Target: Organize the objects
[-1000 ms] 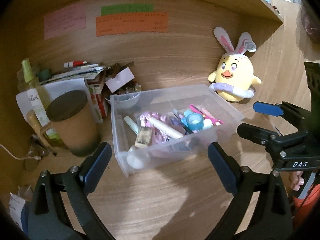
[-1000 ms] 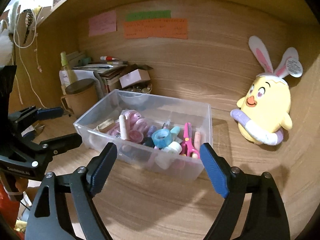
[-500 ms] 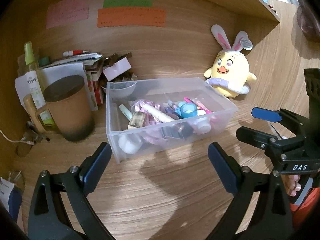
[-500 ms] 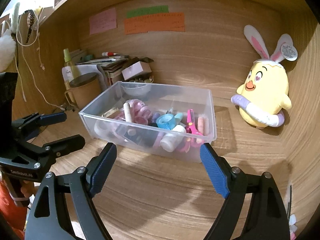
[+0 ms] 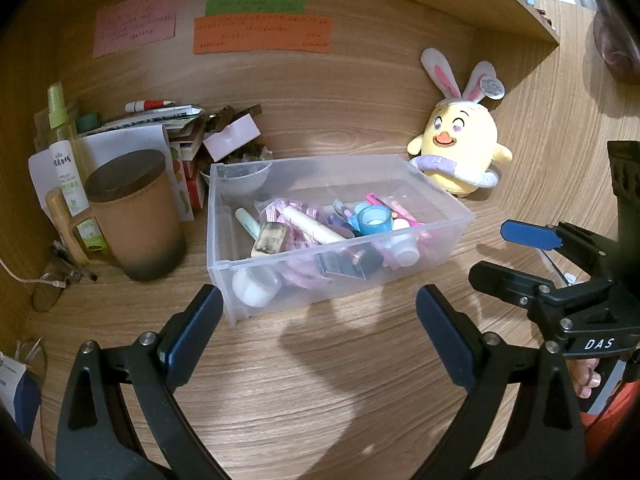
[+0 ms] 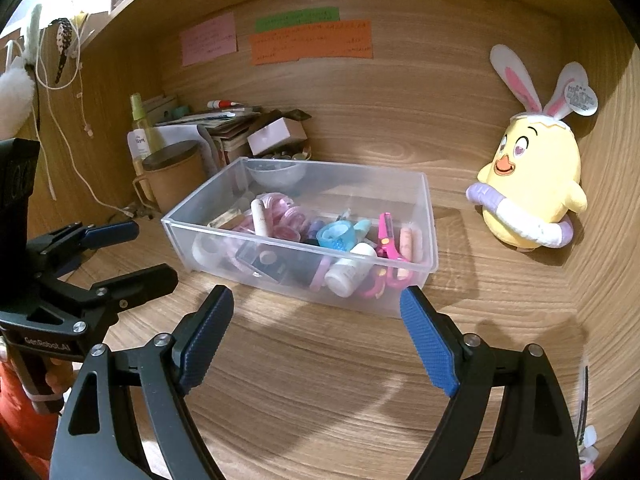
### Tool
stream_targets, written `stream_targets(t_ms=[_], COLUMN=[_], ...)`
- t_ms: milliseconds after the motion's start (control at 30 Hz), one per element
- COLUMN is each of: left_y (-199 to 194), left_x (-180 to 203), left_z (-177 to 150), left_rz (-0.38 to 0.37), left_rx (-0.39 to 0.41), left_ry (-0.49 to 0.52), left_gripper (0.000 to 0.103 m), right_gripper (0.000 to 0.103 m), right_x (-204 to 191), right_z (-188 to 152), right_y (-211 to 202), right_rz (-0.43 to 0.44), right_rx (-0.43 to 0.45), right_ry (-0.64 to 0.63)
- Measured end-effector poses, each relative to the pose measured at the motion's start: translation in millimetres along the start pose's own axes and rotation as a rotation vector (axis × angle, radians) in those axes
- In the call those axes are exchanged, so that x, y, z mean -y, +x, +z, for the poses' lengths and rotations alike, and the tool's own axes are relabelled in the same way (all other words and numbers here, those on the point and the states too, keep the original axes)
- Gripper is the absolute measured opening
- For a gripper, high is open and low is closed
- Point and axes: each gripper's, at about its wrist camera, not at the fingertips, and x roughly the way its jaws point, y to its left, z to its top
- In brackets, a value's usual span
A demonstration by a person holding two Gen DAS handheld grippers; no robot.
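Observation:
A clear plastic bin [image 5: 460, 216] [image 6: 430, 200] stands on the wooden desk, filled with several small items: pink scissors [image 6: 386, 236], a blue tape roll [image 5: 374, 220] [image 6: 334, 236], a white tube [image 5: 312, 226] and small bottles. My left gripper [image 5: 318, 320] is open just in front of the bin's near wall, nothing between its fingers. My right gripper [image 6: 316, 320] is open too, also empty, facing the bin's long side. Each gripper shows in the other's view: the right gripper [image 5: 516, 256] at the right edge, the left gripper [image 6: 132, 252] at the left edge.
A yellow chick plush with bunny ears [image 5: 460, 152] [image 6: 532, 184] leans at the back right. A brown lidded mug [image 5: 132, 216] [image 6: 176, 176], a spray bottle [image 5: 60, 136], stacked papers [image 5: 156, 120] and a small pink box [image 5: 232, 140] crowd the back left corner. Coloured notes [image 5: 260, 32] hang on the back wall.
Both views have drawn back a little, so the bin sits further up and slightly further from the fingers. Both grippers stay open and empty.

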Motion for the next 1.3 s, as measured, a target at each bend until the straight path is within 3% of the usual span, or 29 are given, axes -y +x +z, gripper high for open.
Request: stream_targets(t_ms=[1300], left_y=[2.8], left_x=[1.7], left_z=[-0.2], left_rz=[-0.032], left_rx=[-0.014], left_ry=[-0.028], left_gripper=[0.098], right_gripper=[0.084], right_x=[4.1], right_z=[-2.2], right_y=[2.8], right_rz=[0.001], right_rx=[-0.013], right_ry=[0.004])
